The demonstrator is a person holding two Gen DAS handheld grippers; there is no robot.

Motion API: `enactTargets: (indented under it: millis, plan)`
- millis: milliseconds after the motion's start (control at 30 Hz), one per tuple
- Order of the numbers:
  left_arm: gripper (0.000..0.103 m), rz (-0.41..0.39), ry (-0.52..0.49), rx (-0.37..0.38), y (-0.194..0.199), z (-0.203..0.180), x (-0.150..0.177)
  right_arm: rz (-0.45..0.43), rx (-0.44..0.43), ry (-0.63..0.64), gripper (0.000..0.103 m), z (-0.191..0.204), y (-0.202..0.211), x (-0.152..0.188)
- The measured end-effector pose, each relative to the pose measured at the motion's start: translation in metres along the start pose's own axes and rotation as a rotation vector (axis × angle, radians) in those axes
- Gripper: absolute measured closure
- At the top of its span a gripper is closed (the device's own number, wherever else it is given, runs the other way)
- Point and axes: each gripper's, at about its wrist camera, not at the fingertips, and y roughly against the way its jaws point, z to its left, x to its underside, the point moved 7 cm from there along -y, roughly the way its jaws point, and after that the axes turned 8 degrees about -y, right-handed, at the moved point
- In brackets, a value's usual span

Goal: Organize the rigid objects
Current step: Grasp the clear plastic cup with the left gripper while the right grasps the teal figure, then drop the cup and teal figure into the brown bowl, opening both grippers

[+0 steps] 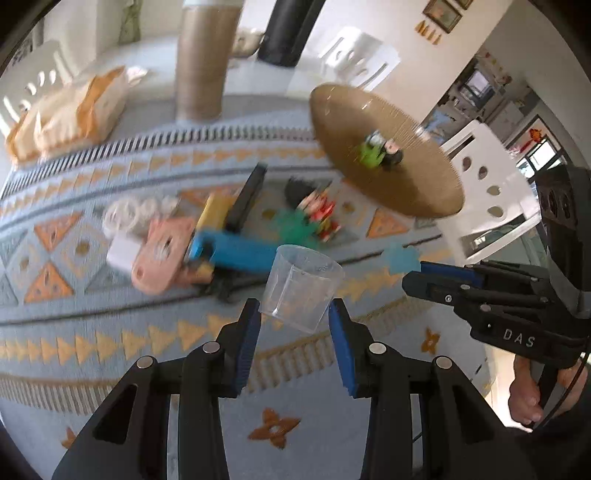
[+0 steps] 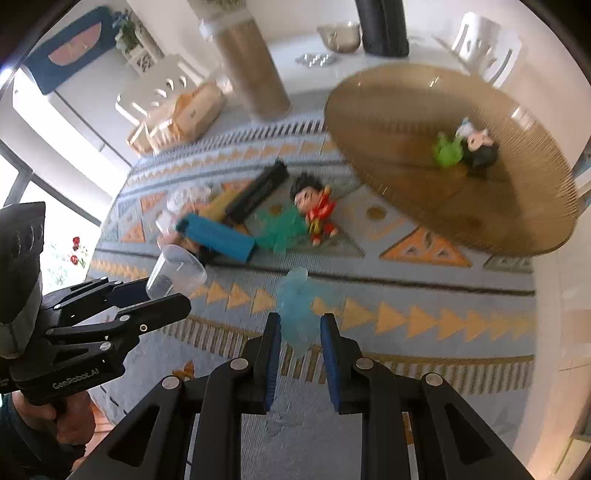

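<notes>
My left gripper (image 1: 294,317) is shut on a clear plastic cup (image 1: 301,288), held above the patterned cloth; it also shows in the right wrist view (image 2: 173,271). My right gripper (image 2: 300,332) is shut on a pale blue translucent piece (image 2: 301,302), which also shows in the left wrist view (image 1: 400,258). A brown round tray (image 2: 424,155) at the right holds a green toy (image 2: 447,149) and a small dark figure (image 2: 480,147). On the cloth lie a doll in red (image 2: 317,210), a blue box (image 2: 218,236), a black bar (image 2: 258,192) and a teal piece (image 2: 282,229).
A pink flat object (image 1: 162,254), white rings (image 1: 129,214) and a white block (image 1: 122,254) lie left of the pile. A tall tan cylinder (image 1: 203,62), a black cylinder (image 1: 288,29), a bread bag (image 1: 66,114) and a metal bowl (image 2: 340,35) stand behind. White chairs surround the table.
</notes>
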Motion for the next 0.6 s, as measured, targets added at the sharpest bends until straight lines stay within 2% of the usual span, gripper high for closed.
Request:
enactTargets:
  millis: [133, 200, 333, 467, 600]
  plan:
    - [0.068, -0.066, -0.060, 0.004, 0.013, -0.020, -0.036, -0.094, -0.001, -0.032, 0.082, -0.009, 0.035, -0.022]
    - [0.068, -0.103, -0.099, 0.017, 0.018, -0.034, -0.058, -0.152, 0.028, -0.041, 0.082, -0.019, 0.054, -0.037]
    - [0.068, -0.158, -0.140, 0.104, 0.018, -0.057, -0.101, -0.229, 0.090, -0.089, 0.082, -0.046, 0.078, -0.065]
    - [0.068, -0.174, -0.201, 0.076, 0.004, -0.073, -0.130, -0.255, 0.141, -0.159, 0.082, -0.077, 0.086, -0.081]
    - [0.068, -0.129, -0.195, 0.079, -0.022, -0.080, -0.136, -0.217, 0.149, -0.220, 0.082, -0.096, 0.077, -0.084]
